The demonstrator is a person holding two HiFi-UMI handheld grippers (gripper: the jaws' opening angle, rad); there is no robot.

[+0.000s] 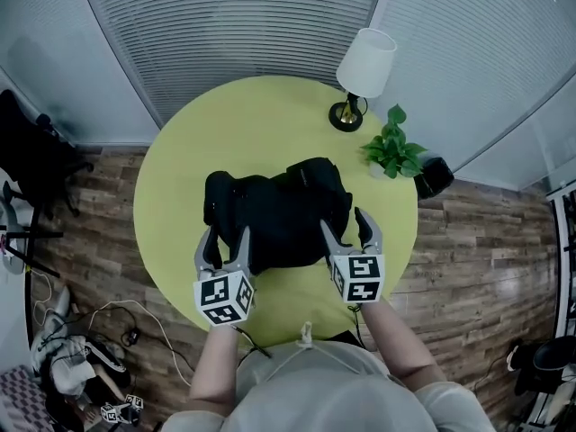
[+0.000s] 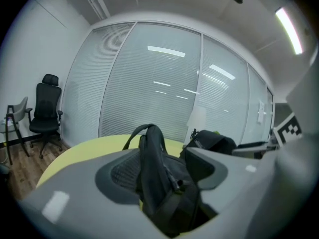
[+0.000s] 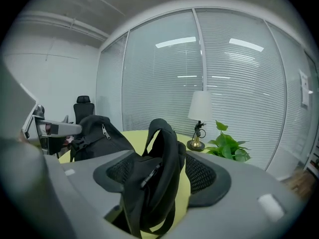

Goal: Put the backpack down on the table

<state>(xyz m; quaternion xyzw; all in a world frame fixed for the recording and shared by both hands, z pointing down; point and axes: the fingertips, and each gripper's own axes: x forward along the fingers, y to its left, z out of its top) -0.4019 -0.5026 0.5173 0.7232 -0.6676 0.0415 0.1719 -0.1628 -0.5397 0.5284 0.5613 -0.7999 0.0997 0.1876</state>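
A black backpack (image 1: 279, 210) lies on the round yellow-green table (image 1: 225, 124), slumped toward the near edge. My left gripper (image 1: 226, 238) is at its near left side and my right gripper (image 1: 345, 223) at its near right side. Both stand open. In the left gripper view a black shoulder strap (image 2: 152, 153) rises between the spread jaws of the left gripper (image 2: 162, 172), with the pads not pressing on it. The right gripper view shows the other strap loop (image 3: 162, 148) standing between the wide jaws of the right gripper (image 3: 164, 177). The backpack's main body (image 3: 94, 133) sits to the left there.
A table lamp with a white shade (image 1: 360, 75) and a potted green plant (image 1: 393, 151) stand at the table's far right edge, beside a small black object (image 1: 434, 176). A black office chair (image 1: 31, 156) is at the left by the glass wall. Cables and clutter (image 1: 81, 354) lie on the wooden floor.
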